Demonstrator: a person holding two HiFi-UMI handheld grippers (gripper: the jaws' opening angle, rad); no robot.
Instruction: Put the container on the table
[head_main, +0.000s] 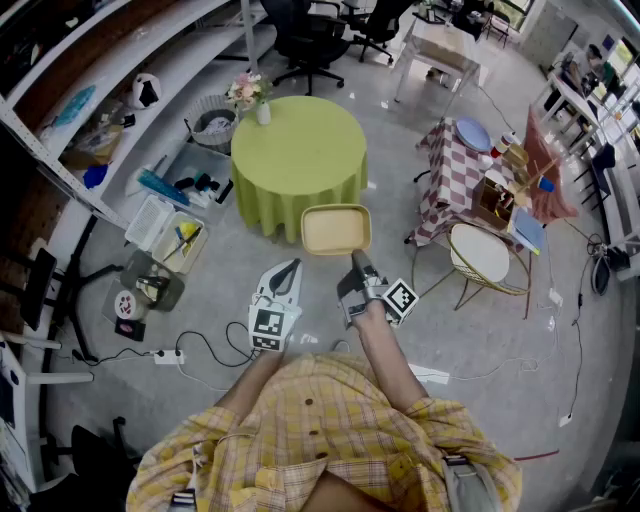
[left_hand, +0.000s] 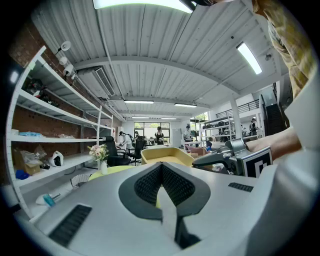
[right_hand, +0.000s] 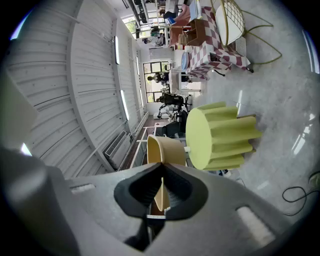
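As the person (head_main: 330, 430) in the yellow plaid shirt stands on the grey floor, the right gripper (head_main: 357, 262) is clamped on the near rim of the container (head_main: 336, 229), a shallow pale-yellow tub with rounded corners. That gripper's own view shows the tub's thin wall pinched between the two dark ribbed pads. The container hangs in the air, open side up, at the near edge of the round table (head_main: 298, 160) with the lime-green cloth. From above it overlaps the cloth's hanging edge, and I cannot tell whether any of it is over the tabletop.

The left gripper (head_main: 290, 268) hovers just left of the right one, close to the person's body and short of the table. Its jaws are together at the tips with nothing between them.

On the far left edge of the round table stands a small white vase of pink flowers (head_main: 250, 93). To the right is a second table with a red-checked cloth (head_main: 450, 175), crowded with things, and a round-seated chair (head_main: 478, 253) stands near it. On the left, white shelves (head_main: 110, 90) run along a brick wall, with plastic bins (head_main: 165, 225) on the floor beside them.
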